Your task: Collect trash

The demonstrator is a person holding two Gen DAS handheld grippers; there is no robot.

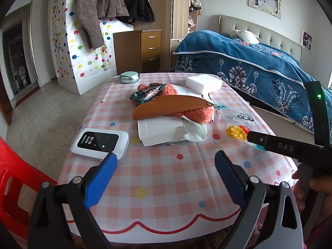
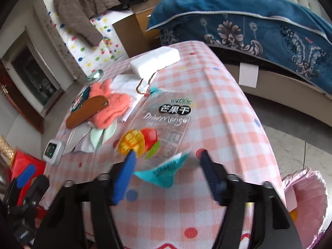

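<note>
A home bedroom: bed [image 1: 259, 66], hanging coats [image 1: 99, 8].

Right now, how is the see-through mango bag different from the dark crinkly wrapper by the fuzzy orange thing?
The mango bag is clear, with a mango picture; the dark wrapper is dark teal with pink print. The mango bag lies flat and alone on the checked tablecloth; the dark wrapper is crumpled, resting against the fuzzy orange thing. The right claw stands open around the mango bag's torn end; no claw is near the dark wrapper. Both look like snack packets.

Soft daylight, fisheye-warped edges (right wrist view motion-blurred).
</note>
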